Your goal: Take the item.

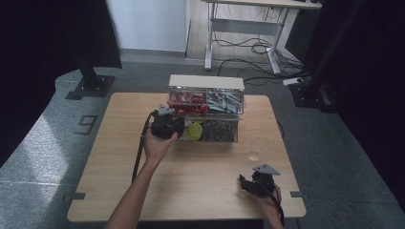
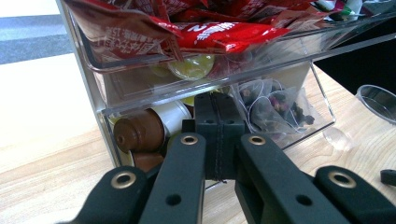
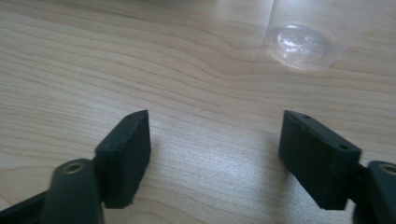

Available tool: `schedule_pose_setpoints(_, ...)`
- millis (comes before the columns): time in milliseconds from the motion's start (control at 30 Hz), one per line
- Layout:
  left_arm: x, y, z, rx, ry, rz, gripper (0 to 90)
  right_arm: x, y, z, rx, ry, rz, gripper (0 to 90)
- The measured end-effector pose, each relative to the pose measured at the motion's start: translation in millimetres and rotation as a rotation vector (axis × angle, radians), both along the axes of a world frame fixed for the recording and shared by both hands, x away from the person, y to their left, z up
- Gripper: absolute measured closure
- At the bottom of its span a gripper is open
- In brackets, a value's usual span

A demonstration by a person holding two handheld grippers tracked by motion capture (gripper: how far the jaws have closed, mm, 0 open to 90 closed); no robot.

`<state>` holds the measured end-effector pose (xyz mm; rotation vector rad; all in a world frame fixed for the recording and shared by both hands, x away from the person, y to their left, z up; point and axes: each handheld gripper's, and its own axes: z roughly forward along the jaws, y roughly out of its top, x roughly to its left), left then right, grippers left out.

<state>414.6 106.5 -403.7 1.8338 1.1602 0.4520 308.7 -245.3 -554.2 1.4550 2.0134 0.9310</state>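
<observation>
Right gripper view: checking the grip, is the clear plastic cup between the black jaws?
No, the clear plastic cup stands beyond the open right gripper, nothing between.

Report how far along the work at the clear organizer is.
Done: the left tongs are shut, pressed up to the organizer's lower drawer by the coffee capsules; whether they grip anything is not clear. In hand: the right tongs stand open over bare table, holding nothing, with the clear cup just ahead. Left: nothing has come out yet, and the cup looks empty.
</observation>
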Motion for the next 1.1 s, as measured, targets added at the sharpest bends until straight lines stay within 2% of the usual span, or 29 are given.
schedule_pose_setpoints(167,1.0,-2.5,-1.9,-0.004,-0.002,-0.003,90.0,-2.8,3.8,3.8,0.017,-0.047,0.019,29.5)
schedule_pose_setpoints(200,1.4,-3.1,-2.4,-0.003,-0.003,-0.003,90.0,-3.5,3.4,7.6,0.039,-0.070,0.022,30.8)
schedule_pose_setpoints(333,3.8,-3.5,-4.3,0.000,-0.001,-0.010,90.0,-4.2,-0.5,15.3,0.089,-0.095,0.013,35.1)
schedule_pose_setpoints(600,5.1,-1.7,-4.6,-0.010,-0.001,-0.013,90.0,0.9,4.2,35.9,0.140,-0.133,0.033,38.8)
schedule_pose_setpoints(767,4.8,-0.5,-3.7,-0.011,0.003,-0.013,90.0,8.3,15.9,43.9,0.133,-0.141,0.077,39.0)
schedule_pose_setpoints(1100,5.8,1.2,-1.8,-0.012,0.006,-0.013,90.0,25.0,26.2,57.0,0.168,-0.151,0.102,42.7)
